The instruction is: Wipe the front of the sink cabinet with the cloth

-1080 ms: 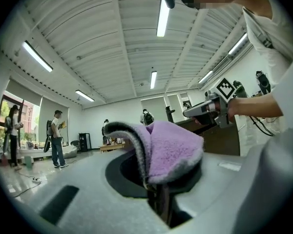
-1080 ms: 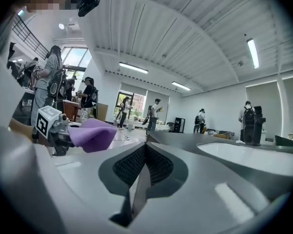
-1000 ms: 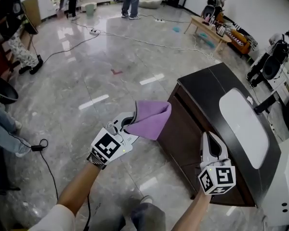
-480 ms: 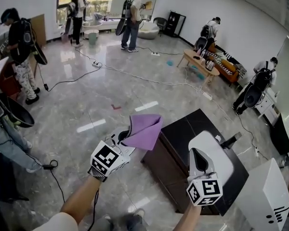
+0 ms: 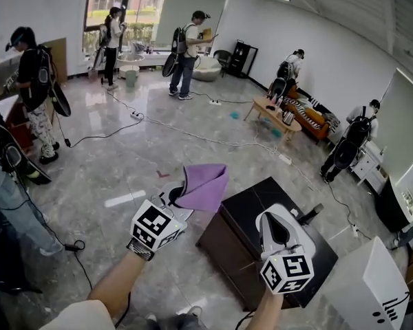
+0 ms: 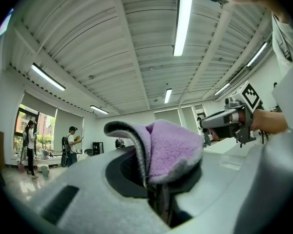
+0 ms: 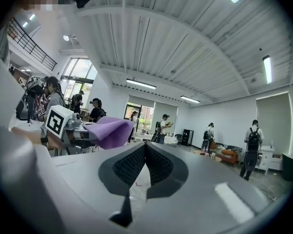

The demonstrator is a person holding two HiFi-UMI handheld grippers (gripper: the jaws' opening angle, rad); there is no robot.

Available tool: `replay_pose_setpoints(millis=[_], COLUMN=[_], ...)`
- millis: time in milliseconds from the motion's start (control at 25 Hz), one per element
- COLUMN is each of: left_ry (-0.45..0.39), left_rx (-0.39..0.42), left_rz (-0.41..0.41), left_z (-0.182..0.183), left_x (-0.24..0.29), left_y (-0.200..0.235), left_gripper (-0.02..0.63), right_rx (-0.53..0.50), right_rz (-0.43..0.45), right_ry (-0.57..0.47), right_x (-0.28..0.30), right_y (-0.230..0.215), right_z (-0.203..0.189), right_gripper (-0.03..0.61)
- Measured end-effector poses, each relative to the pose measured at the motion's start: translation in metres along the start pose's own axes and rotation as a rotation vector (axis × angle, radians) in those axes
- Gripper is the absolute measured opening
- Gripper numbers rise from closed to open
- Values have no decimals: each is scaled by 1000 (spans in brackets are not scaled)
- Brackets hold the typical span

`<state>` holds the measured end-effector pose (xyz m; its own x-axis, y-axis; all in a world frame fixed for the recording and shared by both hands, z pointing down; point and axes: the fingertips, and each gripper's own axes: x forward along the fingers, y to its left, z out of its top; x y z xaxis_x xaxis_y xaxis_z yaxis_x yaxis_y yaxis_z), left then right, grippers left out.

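A purple cloth stands up out of my left gripper, whose jaws are shut on its lower edge. In the left gripper view the cloth folds over the jaws against the ceiling. The dark sink cabinet sits on the floor below and between my hands, its front panel facing left. My right gripper hovers over the cabinet top and hides most of the basin. Its ribbed pads meet at the tips with nothing between them. Neither gripper touches the cabinet.
A black faucet sticks up behind my right gripper. A white box stands right of the cabinet. Several people stand around the room, and cables run across the glossy floor. A low table is farther back.
The head view has tipped up from the floor to the room, so the cabinet looks lower and smaller. Both grippers stay raised, the cloth still held in the left one.
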<state>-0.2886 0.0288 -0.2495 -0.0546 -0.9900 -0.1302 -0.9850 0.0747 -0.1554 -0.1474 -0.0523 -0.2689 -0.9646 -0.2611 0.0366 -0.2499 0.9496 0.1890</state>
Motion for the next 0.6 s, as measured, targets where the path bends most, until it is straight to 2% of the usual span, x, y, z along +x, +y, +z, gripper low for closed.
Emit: replay_pose_setpoints(millis=[240, 600], left_ry=[-13, -12], left_rx=[11, 32], left_rz=[-19, -20], left_z=[27, 40], left_x=[-46, -99], left_y=[-29, -46], left_gripper=[48, 48], right_rx=[0, -5], right_rz=[32, 33], right_ry=[-12, 9], right_x=[-30, -72], right_y=[43, 79], right_z=[16, 17], right_gripper=[8, 8])
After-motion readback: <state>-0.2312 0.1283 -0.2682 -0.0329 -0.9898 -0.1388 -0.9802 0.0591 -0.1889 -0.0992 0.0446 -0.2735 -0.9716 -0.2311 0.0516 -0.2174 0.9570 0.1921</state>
